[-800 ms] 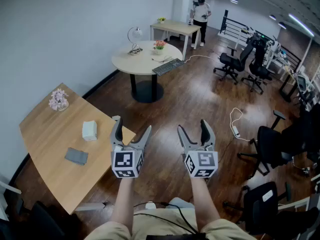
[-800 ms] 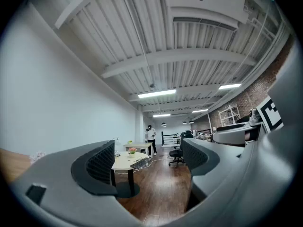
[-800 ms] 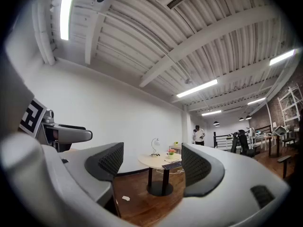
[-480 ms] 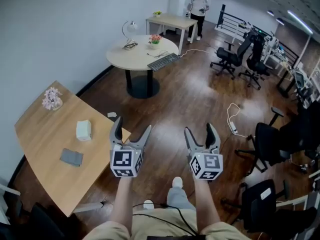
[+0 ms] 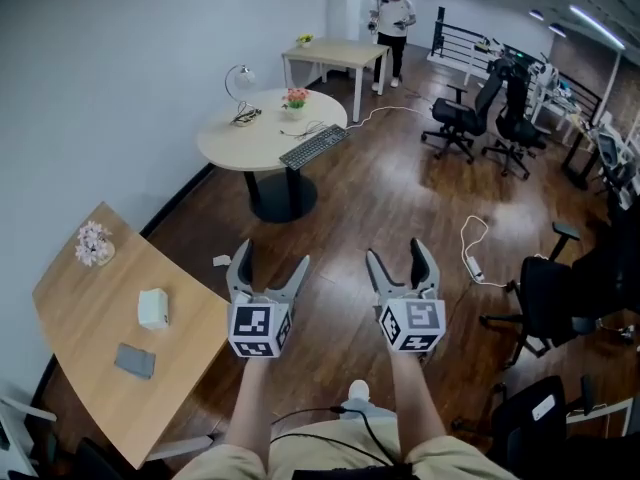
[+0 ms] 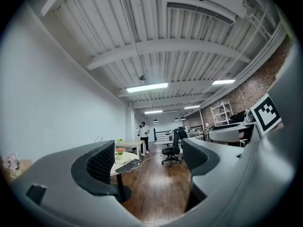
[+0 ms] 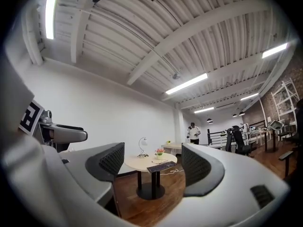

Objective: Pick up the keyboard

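The dark keyboard [image 5: 313, 146] lies at the right edge of a round beige table [image 5: 250, 143] far ahead across the room; the same keyboard [image 7: 161, 166] shows between the right jaws and small [image 6: 127, 166] in the left gripper view. My left gripper [image 5: 267, 260] and right gripper [image 5: 399, 255] are held level side by side in front of me, well short of the table. Both are open with nothing between their fingers.
A wooden desk [image 5: 75, 338] at my left holds a flower pot [image 5: 93, 243], a white box [image 5: 152, 308] and a grey pad [image 5: 134, 360]. Office chairs [image 5: 455, 120] and a floor cable [image 5: 475, 243] lie right. A person [image 5: 393, 23] stands beyond a rectangular table [image 5: 330, 56].
The view has advanced toward the round table and swung right; the wooden desk has slid left and down in frame. Both grippers stay open, held side by side.
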`<state>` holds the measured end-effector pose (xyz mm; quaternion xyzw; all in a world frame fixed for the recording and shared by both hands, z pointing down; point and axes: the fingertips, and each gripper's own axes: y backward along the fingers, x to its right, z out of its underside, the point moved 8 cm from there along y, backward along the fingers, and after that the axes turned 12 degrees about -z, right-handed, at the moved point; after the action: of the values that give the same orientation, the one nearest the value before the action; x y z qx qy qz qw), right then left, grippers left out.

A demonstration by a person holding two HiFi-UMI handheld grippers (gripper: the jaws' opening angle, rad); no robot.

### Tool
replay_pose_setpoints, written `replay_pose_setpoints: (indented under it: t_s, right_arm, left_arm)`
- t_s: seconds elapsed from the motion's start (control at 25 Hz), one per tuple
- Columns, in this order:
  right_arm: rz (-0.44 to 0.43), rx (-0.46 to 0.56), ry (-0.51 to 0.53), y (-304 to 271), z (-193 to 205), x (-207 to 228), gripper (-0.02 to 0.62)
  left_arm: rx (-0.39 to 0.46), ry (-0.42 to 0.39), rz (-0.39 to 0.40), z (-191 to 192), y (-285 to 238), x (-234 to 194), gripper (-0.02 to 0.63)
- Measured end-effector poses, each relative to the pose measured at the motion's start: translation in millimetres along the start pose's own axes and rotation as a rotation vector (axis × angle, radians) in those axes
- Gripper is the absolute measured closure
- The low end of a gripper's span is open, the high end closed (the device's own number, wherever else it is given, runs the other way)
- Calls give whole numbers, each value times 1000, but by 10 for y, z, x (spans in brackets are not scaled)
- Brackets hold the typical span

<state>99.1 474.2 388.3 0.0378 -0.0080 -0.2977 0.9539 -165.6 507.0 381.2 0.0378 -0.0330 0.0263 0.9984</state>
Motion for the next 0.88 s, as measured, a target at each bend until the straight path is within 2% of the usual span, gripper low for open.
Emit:
replay_pose_setpoints:
  t_s: [0.12, 0.36, 0.6, 0.88]
  right_arm:
    - [-23, 14, -5, -236, -15, 454, 207]
    - [-36, 5, -19, -413, 71, 1166, 207]
    - [-24, -25, -82, -422, 336, 1653, 207]
    - [6, -47, -154, -790, 597, 2055, 207]
  left_arm:
    - [15, 9, -21, -28, -412, 211, 176]
    - [-8, 9, -21, 58, -1078, 690, 176]
    - [-33, 1, -19, 166, -1458, 1030, 176]
    - [-84, -13, 23, 382, -2008, 1092, 176]
